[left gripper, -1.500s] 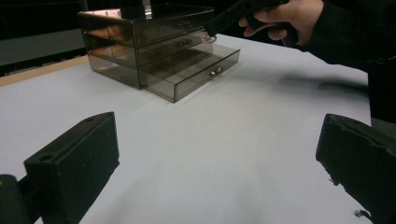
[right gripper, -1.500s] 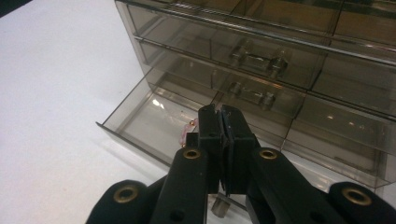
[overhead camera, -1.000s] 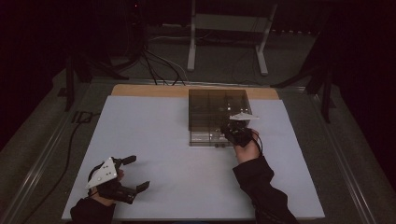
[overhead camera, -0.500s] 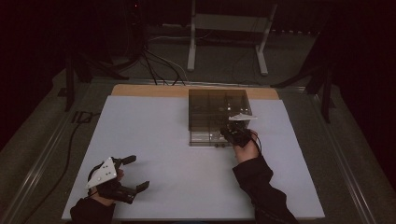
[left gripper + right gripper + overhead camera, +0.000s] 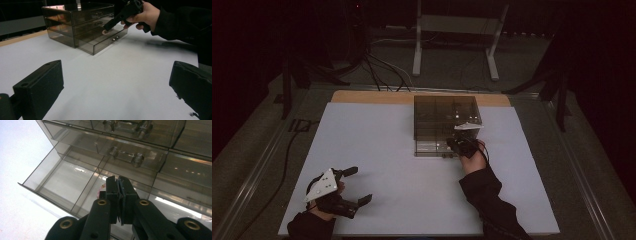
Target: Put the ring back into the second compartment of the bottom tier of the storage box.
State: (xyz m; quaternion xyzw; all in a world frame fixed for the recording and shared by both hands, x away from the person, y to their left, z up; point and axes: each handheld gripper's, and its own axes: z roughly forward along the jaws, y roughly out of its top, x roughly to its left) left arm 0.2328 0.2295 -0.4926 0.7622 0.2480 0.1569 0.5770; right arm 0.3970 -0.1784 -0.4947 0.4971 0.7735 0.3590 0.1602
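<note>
High view first: the right hand-held gripper [image 5: 454, 144] reaches over the pulled-out bottom drawer [image 5: 432, 148] of a smoky clear drawer box [image 5: 444, 117] on the white desk [image 5: 402, 150]. Its grey plate tilts against the box's near right corner, and a dark sleeve [image 5: 484, 192] trails back behind it toward the near edge.

Right gripper view looks straight down those black jaws: they are pressed together, tips touching, poised above a divider in the open drawer. Just left of the tips and partly hidden behind them sits a small pinkish round thing [image 5: 102, 187]; I cannot tell whether the jaws pinch it. Beyond the tips, the upper drawers are pushed in, their metal knobs [image 5: 138, 159] glinting.

Left gripper view shows the left hand-held gripper [image 5: 117, 85] with its jaws spread wide over bare desk, holding nothing. Far ahead of it and to its right stands the box, with the other hand [image 5: 145, 13] angling its tool down into the bottom drawer.
</note>
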